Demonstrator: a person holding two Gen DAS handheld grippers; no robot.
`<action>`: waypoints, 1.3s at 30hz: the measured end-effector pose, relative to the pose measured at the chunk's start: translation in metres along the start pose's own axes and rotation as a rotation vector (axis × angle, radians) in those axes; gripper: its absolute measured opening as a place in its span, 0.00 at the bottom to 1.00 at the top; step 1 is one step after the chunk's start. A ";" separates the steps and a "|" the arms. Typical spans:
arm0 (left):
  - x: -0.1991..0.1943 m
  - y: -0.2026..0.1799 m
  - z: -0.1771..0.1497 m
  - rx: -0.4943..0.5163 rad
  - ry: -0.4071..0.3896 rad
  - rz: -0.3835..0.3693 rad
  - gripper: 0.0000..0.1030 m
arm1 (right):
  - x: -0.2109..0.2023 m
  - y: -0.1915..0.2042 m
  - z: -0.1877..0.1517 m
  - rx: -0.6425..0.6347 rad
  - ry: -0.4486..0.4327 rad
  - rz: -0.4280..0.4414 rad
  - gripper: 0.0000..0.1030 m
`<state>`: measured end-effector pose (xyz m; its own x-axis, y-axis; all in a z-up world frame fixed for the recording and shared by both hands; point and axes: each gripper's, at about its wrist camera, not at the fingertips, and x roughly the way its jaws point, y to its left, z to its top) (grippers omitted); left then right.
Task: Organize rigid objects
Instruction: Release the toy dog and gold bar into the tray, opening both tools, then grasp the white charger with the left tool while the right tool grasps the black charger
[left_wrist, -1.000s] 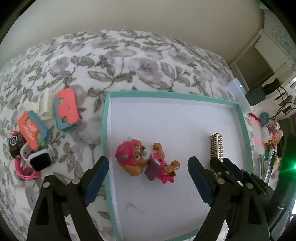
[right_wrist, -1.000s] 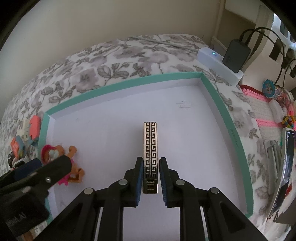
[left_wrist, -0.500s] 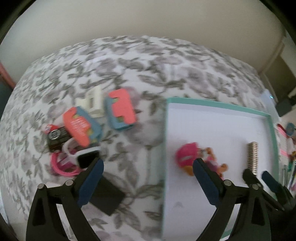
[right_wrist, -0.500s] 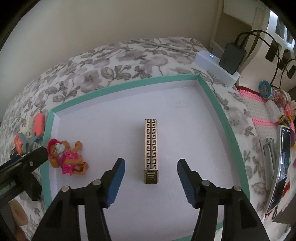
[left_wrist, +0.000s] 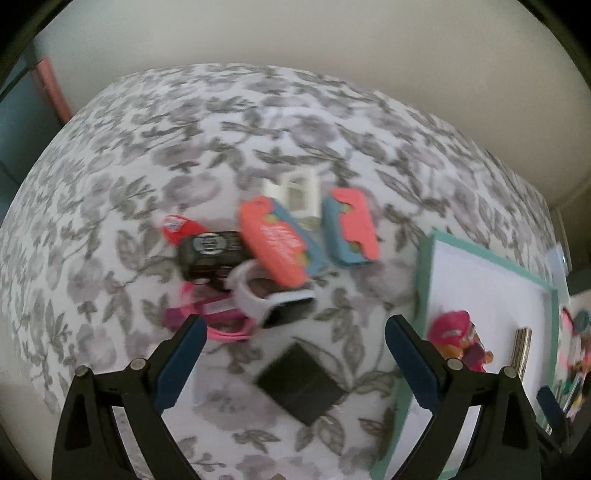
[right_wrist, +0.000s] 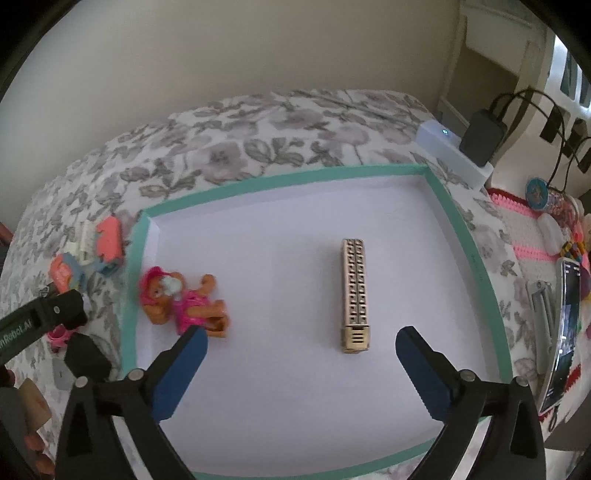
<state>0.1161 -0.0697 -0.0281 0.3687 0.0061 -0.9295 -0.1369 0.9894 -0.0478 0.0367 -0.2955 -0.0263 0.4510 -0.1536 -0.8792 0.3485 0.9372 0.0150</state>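
A white tray with a teal rim (right_wrist: 458, 221) holds a gold patterned bar (right_wrist: 355, 295) and a pink toy pup figure (right_wrist: 177, 299). My right gripper (right_wrist: 301, 350) is open and empty, pulled back above the tray's near part, the bar just ahead of it. My left gripper (left_wrist: 293, 350) is open and empty over the floral cloth, left of the tray (left_wrist: 424, 288). Ahead of it lie a black square block (left_wrist: 301, 382), a white smartwatch (left_wrist: 273, 301), a pink band (left_wrist: 221, 325), a black can (left_wrist: 210, 254), two coral-and-blue toys (left_wrist: 275, 243) and a white piece (left_wrist: 297, 190).
A white box with a black charger (right_wrist: 476, 138) stands behind the tray's far right corner. A phone (right_wrist: 565, 332), a metal clip (right_wrist: 543, 306) and pink trinkets lie to the tray's right. A wall runs behind the bed.
My right gripper let go of the gold bar, opened wide and drew back. My left gripper swung left from the tray to above the pile of loose objects.
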 end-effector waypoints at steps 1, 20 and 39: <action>-0.001 0.004 0.001 -0.009 -0.005 0.005 0.95 | -0.004 0.003 0.000 -0.004 -0.010 0.007 1.00; -0.033 0.085 0.002 -0.113 -0.057 0.073 0.95 | -0.048 0.123 0.004 -0.189 -0.069 0.155 1.00; 0.022 0.121 -0.019 -0.251 0.141 0.087 0.95 | 0.011 0.177 -0.034 -0.281 0.117 0.269 0.87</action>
<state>0.0905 0.0478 -0.0613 0.2167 0.0514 -0.9749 -0.3919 0.9192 -0.0386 0.0756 -0.1209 -0.0494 0.3932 0.1300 -0.9102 -0.0141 0.9907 0.1354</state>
